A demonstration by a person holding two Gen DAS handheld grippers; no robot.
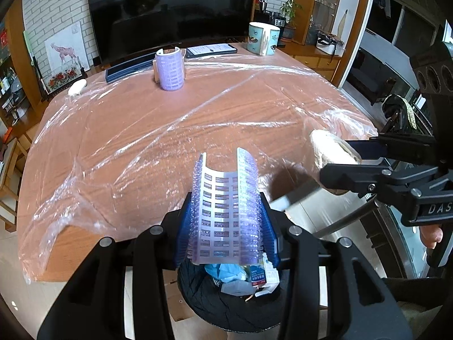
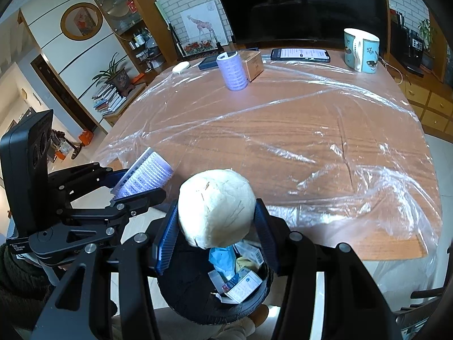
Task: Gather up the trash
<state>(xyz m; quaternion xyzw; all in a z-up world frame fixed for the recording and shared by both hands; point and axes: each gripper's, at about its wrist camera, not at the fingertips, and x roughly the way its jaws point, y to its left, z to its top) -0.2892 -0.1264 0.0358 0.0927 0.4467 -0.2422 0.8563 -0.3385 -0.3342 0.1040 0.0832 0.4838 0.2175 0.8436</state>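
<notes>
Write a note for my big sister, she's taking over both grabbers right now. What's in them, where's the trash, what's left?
Left gripper: shut on a split purple hair roller, above the black trash bin.
Right gripper: shut on a whitish lump, also above the bin.
Done: bin already holds paper boxes and blue scraps.
Left: drop both pieces. On the plastic-covered table remain another purple roller, a small white piece, a mug, a phone; only the first two look like trash, probably.
</notes>
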